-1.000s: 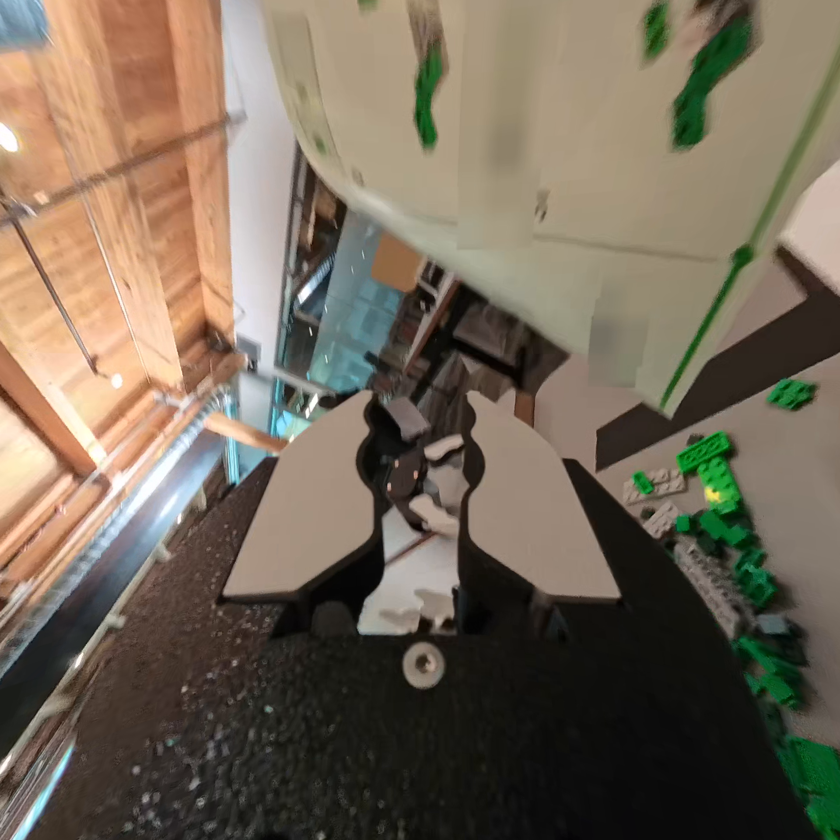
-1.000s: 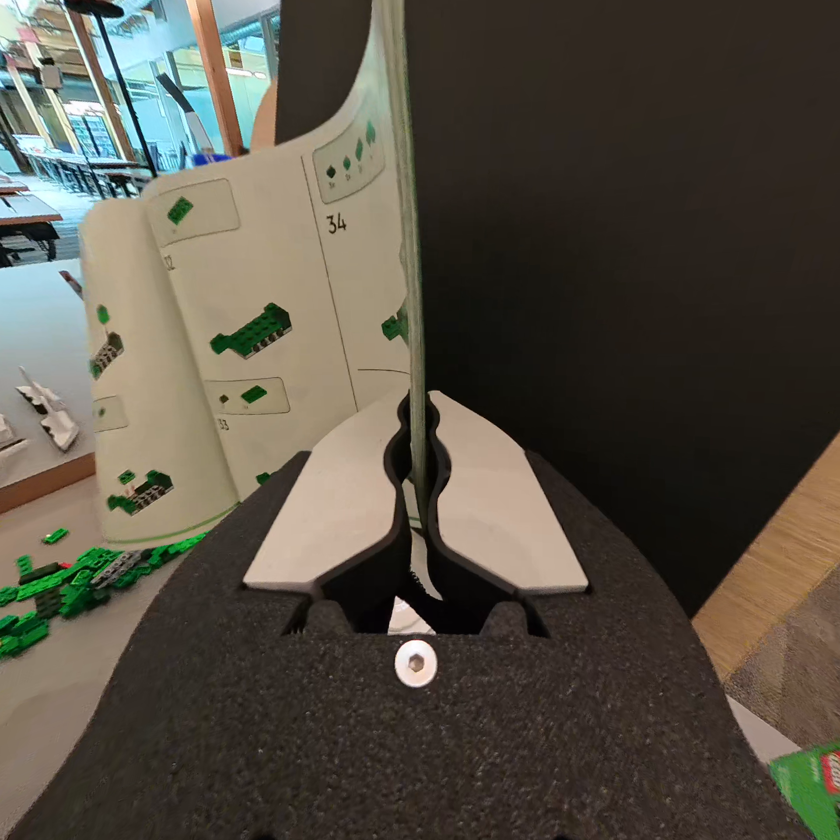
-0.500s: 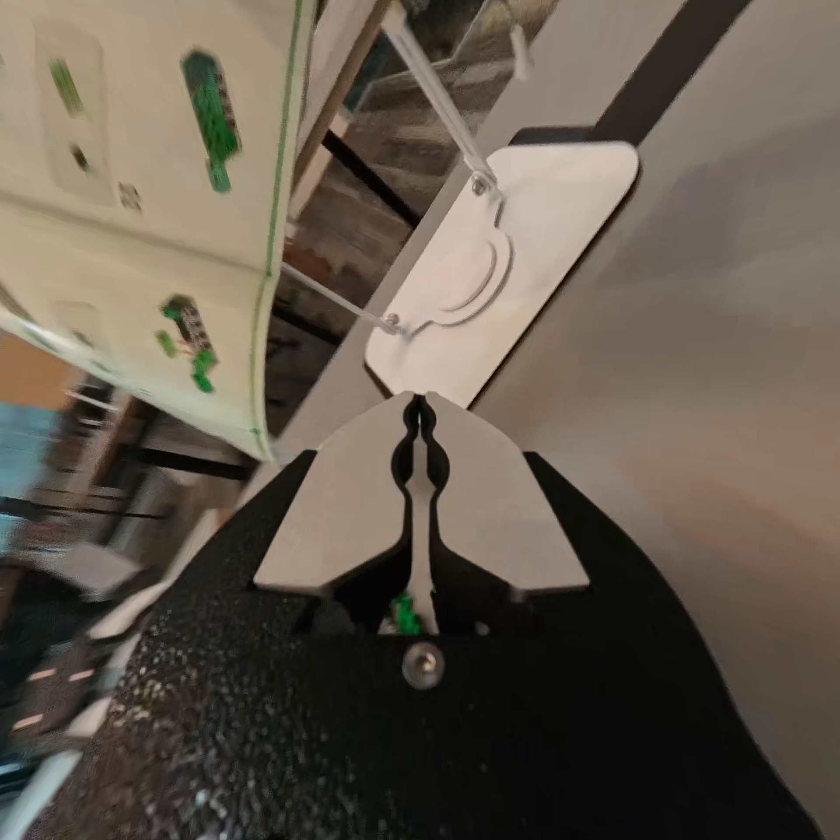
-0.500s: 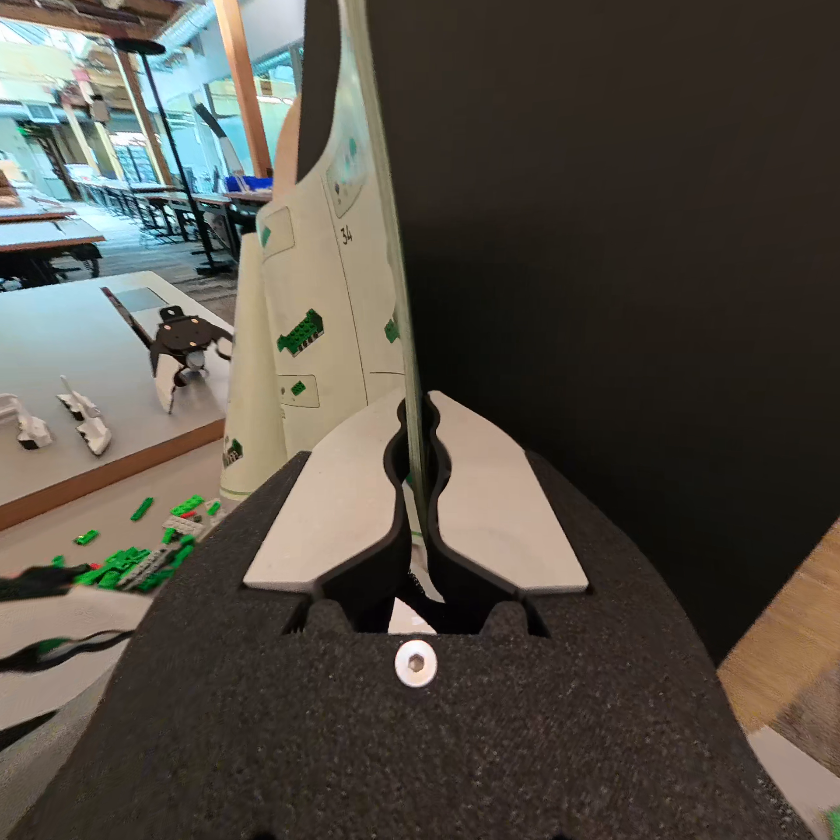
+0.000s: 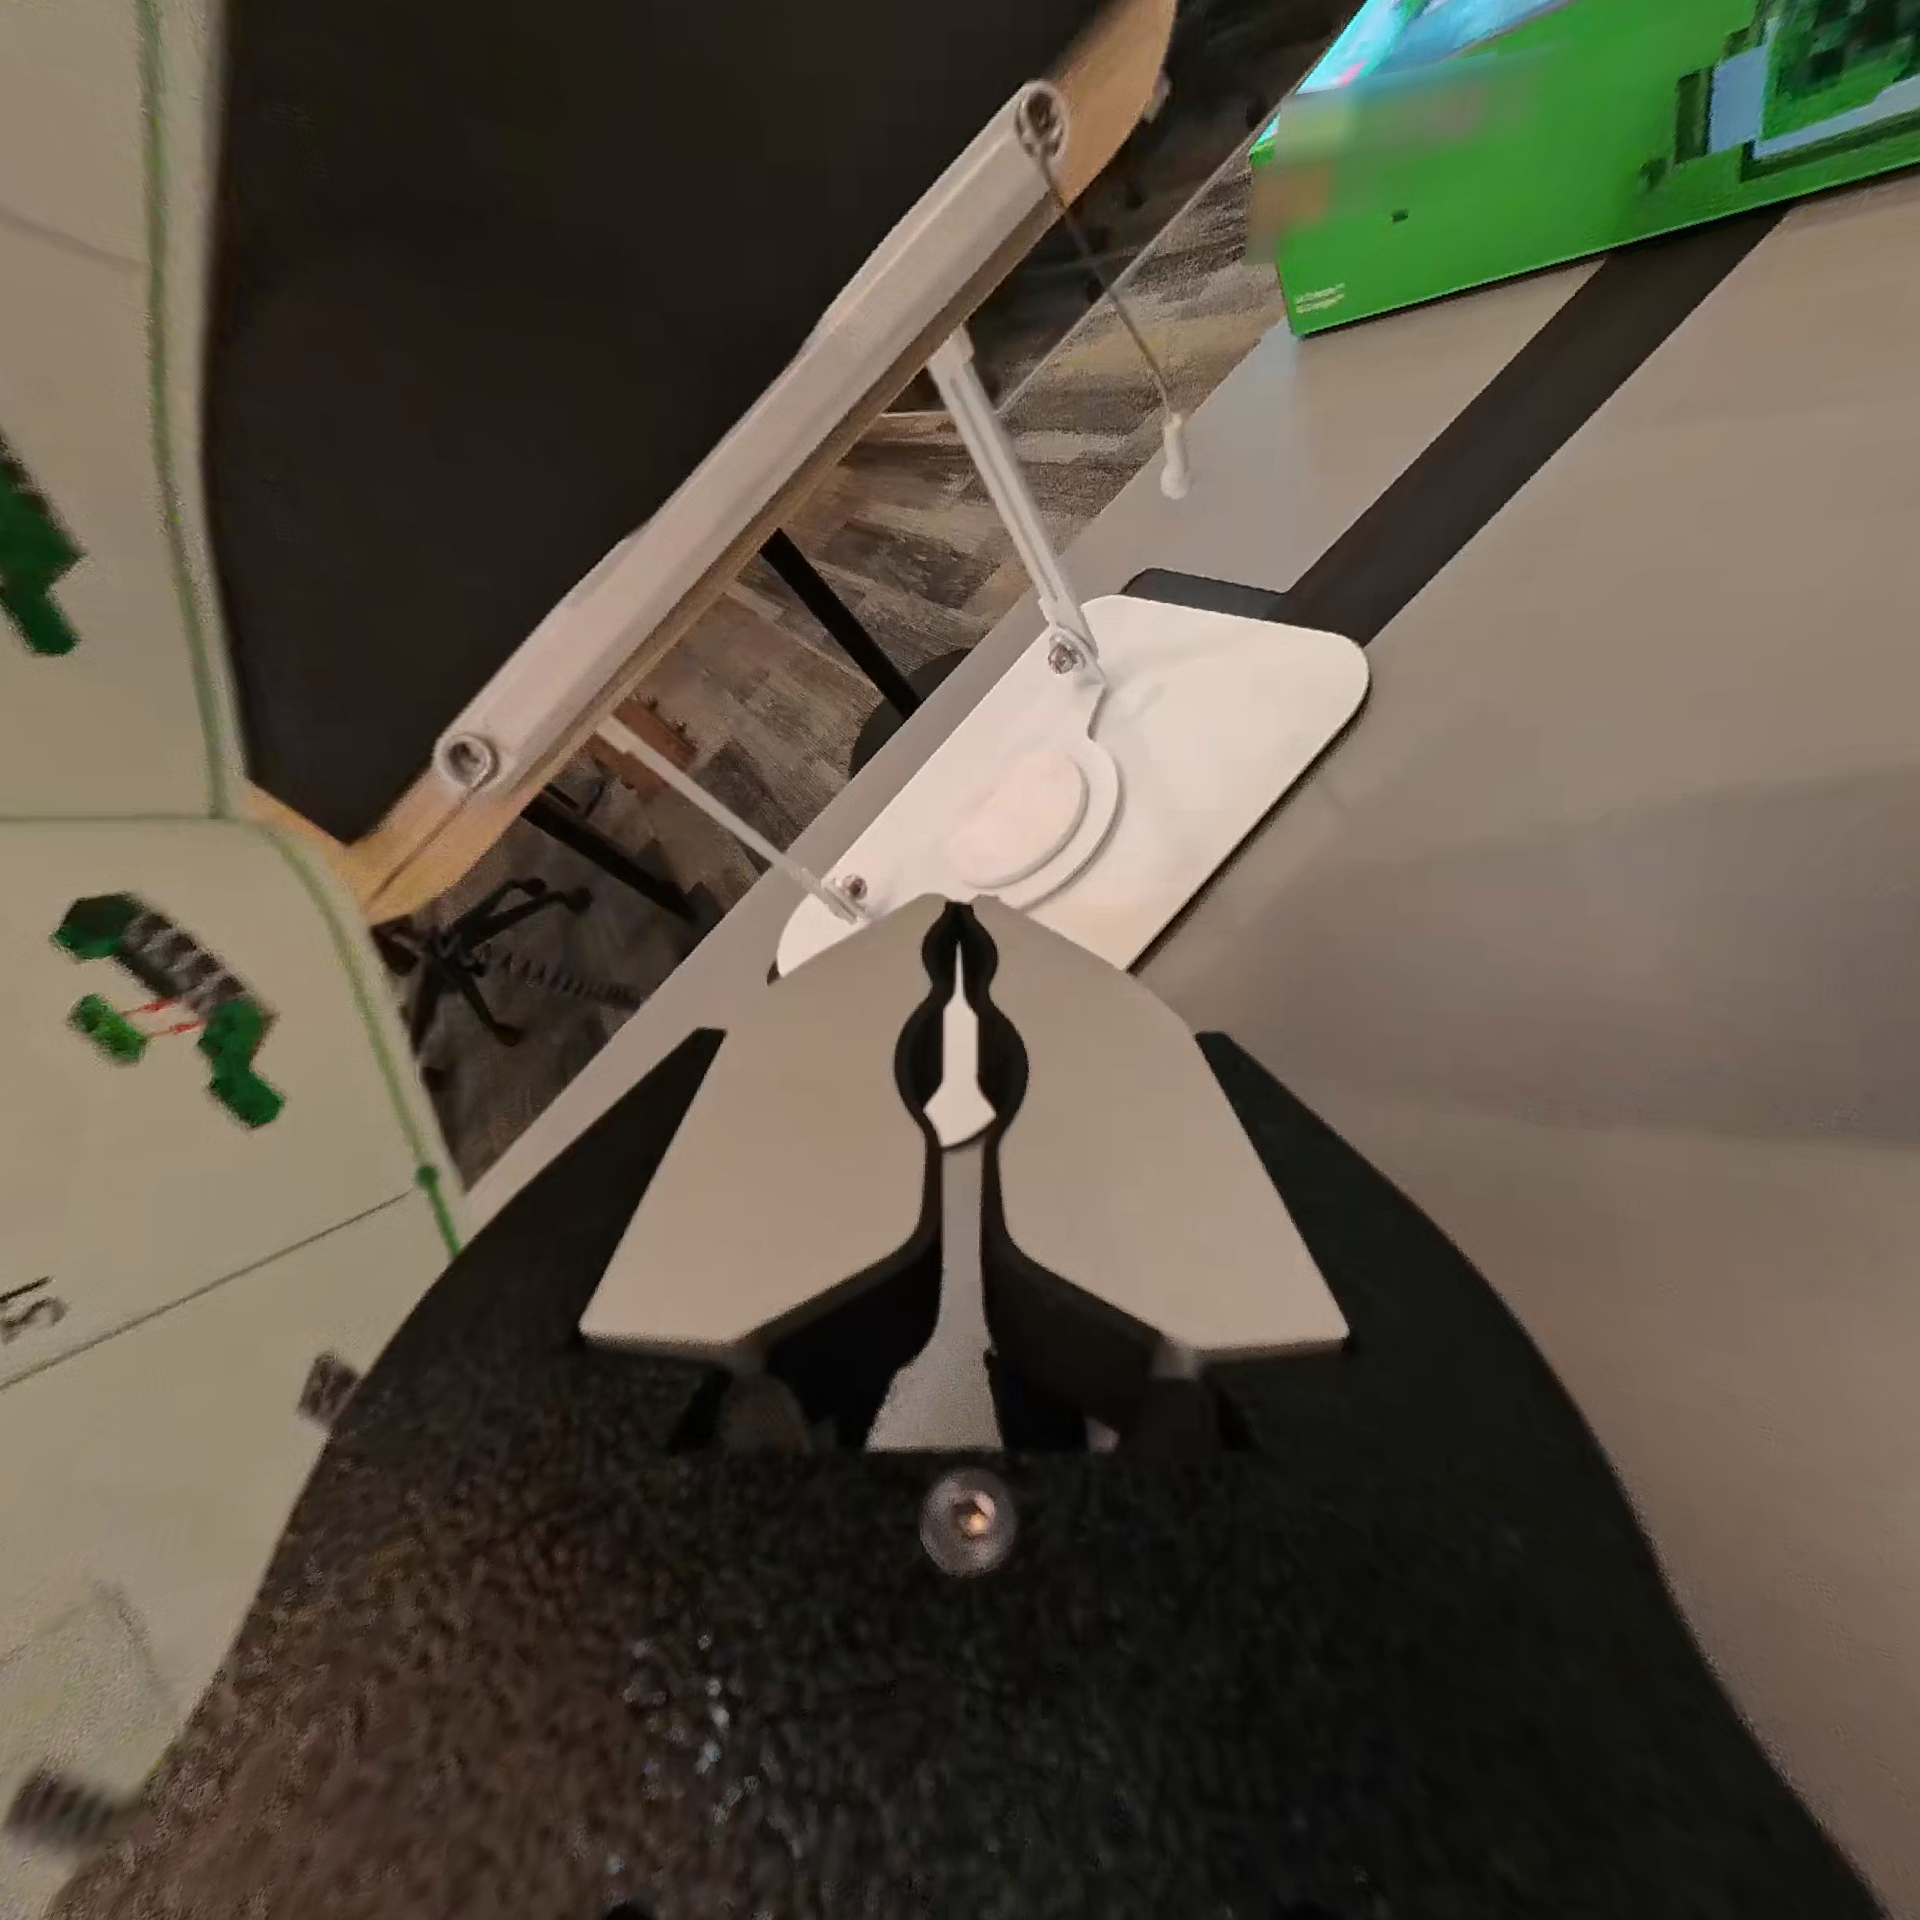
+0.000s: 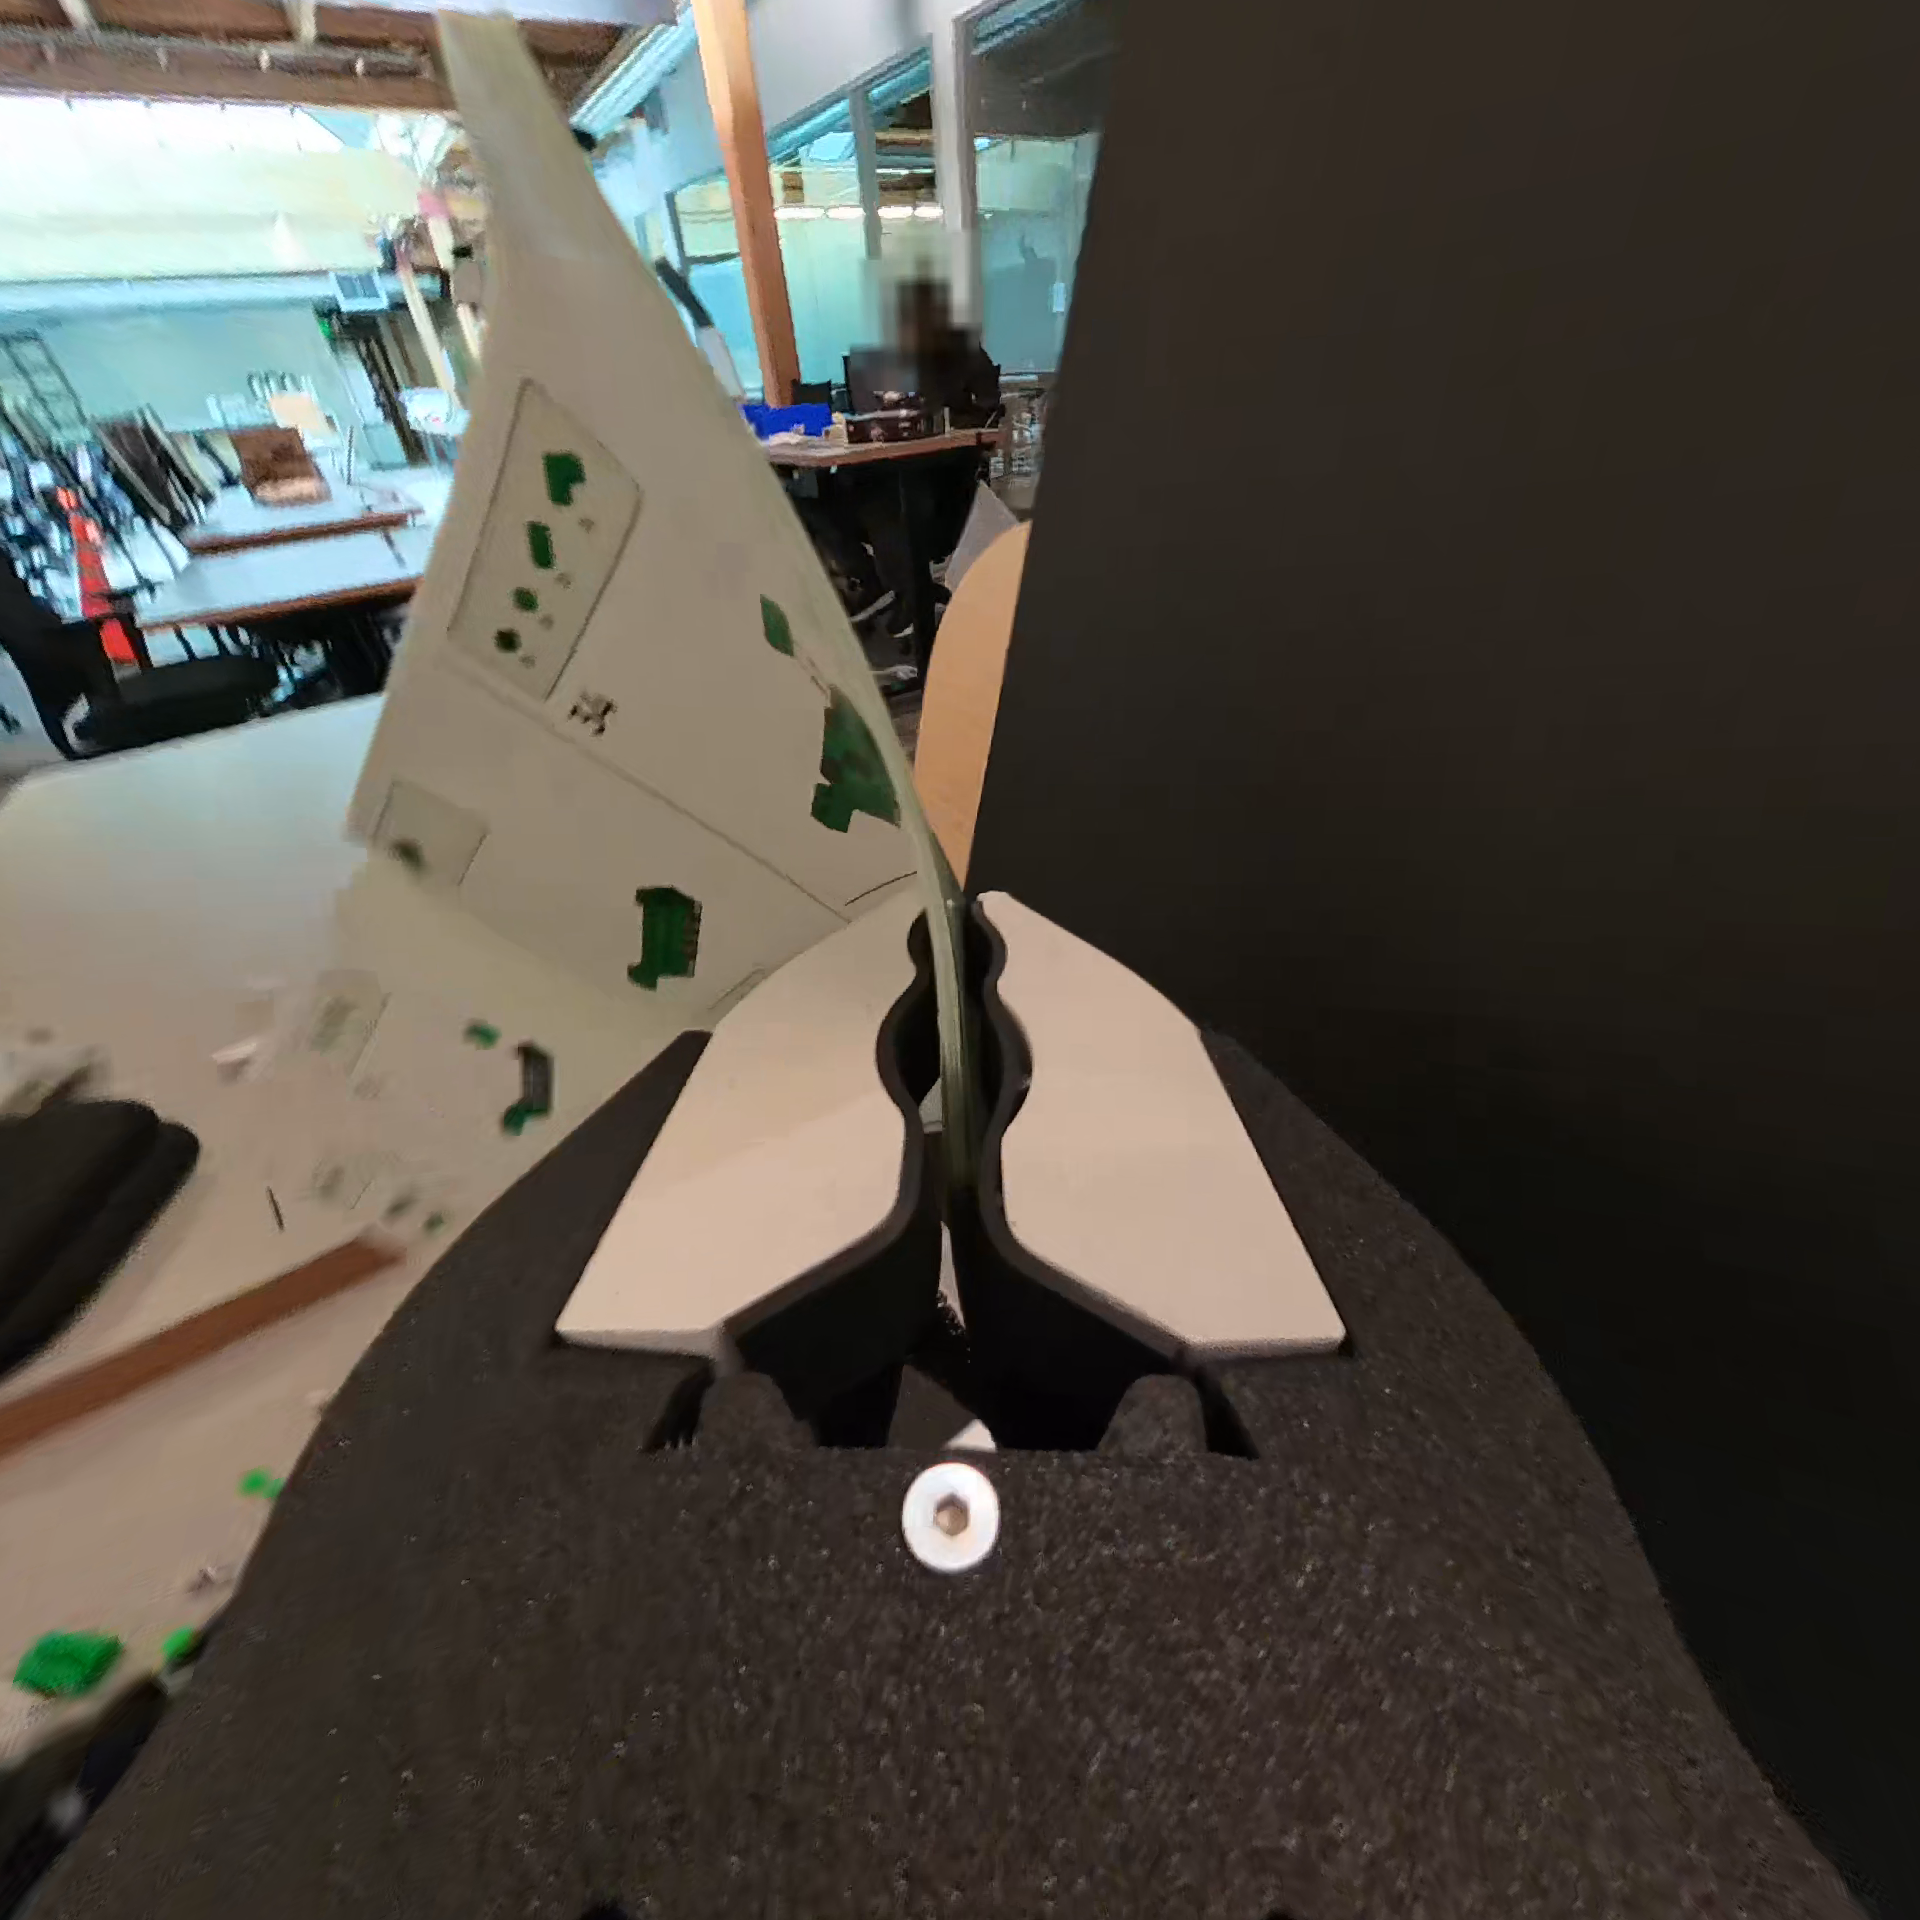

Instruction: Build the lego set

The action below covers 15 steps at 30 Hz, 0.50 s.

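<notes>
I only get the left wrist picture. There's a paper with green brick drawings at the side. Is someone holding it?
Observer: Yes. The right gripper is shut on one sheet of the instruction booklet, pinching its edge so the page stands up and curls.
Operator: Are there real bricks anywhere? I see none.
Observer: A few green bricks lie on the table at the lower left of the right wrist view, too blurred to count.
Operator: Is anybody else in the room?
Observer: A person sits at a desk far behind the booklet.
</notes>
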Motion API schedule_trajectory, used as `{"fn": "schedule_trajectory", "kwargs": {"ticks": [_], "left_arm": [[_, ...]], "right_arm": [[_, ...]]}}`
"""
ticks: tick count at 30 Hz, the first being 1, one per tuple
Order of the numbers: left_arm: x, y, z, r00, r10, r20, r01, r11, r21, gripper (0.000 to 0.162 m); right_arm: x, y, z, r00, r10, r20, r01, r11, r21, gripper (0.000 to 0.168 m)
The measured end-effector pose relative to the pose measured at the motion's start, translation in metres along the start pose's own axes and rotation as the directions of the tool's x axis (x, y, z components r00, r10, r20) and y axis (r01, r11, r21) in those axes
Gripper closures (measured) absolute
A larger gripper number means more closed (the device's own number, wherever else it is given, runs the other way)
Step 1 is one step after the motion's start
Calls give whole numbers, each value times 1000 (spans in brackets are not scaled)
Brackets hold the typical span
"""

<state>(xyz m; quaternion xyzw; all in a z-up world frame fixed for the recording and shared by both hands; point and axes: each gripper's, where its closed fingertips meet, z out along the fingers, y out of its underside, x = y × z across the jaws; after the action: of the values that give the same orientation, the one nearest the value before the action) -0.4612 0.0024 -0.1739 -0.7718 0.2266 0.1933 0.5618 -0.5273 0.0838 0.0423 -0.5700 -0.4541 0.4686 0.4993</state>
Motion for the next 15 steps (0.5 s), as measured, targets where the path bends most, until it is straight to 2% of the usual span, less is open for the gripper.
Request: {"fn": "schedule_trajectory", "kwargs": {"ticks": [2,5,10,15], "left_arm": [[-3,-9,0,998,44,37,-44,999,24,162],[-30,-24,-6,984,71,165,-82,995,63,162],[-92,-19,-15,962,-64,266,58,998,33,162],[-154,-35,-30,925,-96,369,76,995,68,162]], "right_arm": [[7,-9,4,997,72,-29,-71,997,9,167],[20,-10,2,991,114,-64,-115,993,-8,166],[38,-1,-19,987,132,-91,-135,991,-19,167],[58,22,-48,985,108,-132,-116,992,-55,167]]}}
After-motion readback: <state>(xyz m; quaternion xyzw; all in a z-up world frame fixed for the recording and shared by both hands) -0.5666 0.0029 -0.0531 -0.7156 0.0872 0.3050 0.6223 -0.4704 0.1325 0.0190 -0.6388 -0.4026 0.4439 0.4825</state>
